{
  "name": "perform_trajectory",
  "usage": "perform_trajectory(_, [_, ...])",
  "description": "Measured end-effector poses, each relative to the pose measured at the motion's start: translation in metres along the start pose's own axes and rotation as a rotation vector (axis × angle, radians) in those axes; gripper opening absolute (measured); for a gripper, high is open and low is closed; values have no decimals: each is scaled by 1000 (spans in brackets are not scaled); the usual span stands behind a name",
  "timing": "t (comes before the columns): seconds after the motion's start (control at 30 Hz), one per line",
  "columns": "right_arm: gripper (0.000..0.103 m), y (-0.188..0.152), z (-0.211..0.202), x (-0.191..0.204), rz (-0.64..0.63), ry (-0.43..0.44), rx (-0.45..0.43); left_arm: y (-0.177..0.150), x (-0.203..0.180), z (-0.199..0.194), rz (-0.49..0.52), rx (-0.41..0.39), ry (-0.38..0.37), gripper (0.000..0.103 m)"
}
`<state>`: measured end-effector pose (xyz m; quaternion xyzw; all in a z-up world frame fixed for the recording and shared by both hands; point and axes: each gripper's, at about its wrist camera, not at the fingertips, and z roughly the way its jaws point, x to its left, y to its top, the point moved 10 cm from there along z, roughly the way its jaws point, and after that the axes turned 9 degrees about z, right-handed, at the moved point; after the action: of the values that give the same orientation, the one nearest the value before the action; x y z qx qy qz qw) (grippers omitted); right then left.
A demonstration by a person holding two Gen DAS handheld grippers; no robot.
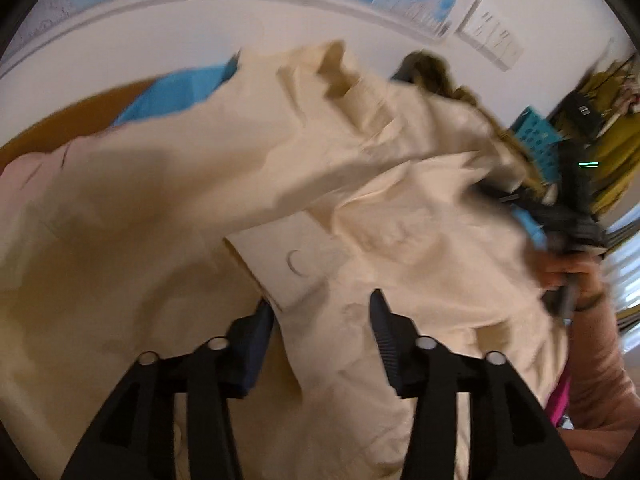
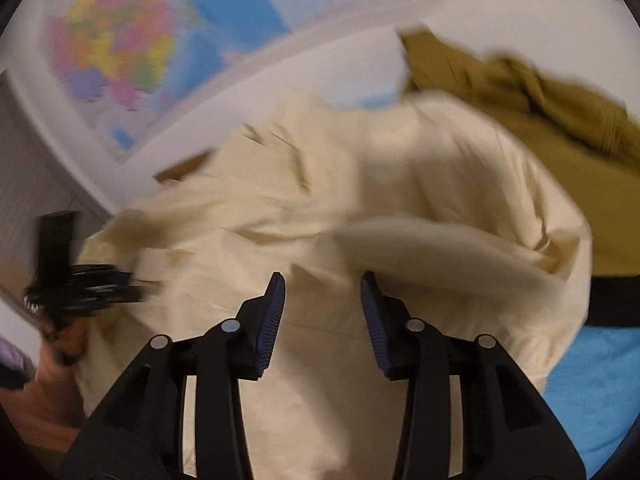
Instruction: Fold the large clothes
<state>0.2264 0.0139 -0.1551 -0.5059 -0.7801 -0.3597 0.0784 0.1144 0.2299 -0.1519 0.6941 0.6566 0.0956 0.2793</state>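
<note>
Both grippers are down over the cream garment point(image 1: 248, 184), which lies rumpled in a heap over most of the table, its bulk running toward the far edge by the white wall point(image 1: 224, 28). The left gripper point(image 1: 322, 308) has its jaws apart, with a stiff rectangular flap or tag point(image 1: 292, 260) of the cream cloth just ahead of them and nothing pinched. The right gripper point(image 2: 323, 286) stands apart too, hovering over a raised fold, its pads clear of the fabric.

The step looks like picking grip points for a fold. Done well, each gripper should find a true hem or corner rather than a bunched ridge, close on a single layer, then lift and draw the cloth flat before turning it over.

Now the trouble: both views are smeared with motion. No hem, sleeve or collar can be named with confidence. An olive garment point(image 2: 532, 92) crowds the far right corner, and blue cloth point(image 2: 596, 396) peeks out below the cream at the near right; how far either runs underneath is hidden. The tabletop point(image 1: 72, 116) shows only as a brown sliver at the far left.
</note>
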Motion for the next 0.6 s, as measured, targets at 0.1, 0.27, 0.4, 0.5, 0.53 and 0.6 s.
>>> perform_trajectory(0.1, [44,-2,1,4,-23,-49,-16,4,-6,-34,31,-102,-10,61])
perform_trajectory(0.27, [61,-28,-46,99,-226,137,-84,5,6,-103,36,-281,19,71])
perform_trajectory(0.4, [79,-122,-33,201,-459,406,170,2,18,-130,9,-348,94,74])
perform_trajectory(0.5, [80,-178,-4,239,-559,464,323,-5,28,-140,-29,-362,107,74])
perform_trajectory(0.53, [81,-187,3,244,-567,468,351,-7,29,-140,-38,-363,107,74])
perform_trajectory(0.6, [76,-206,24,253,-593,451,410,-11,33,-144,-48,-366,122,74])
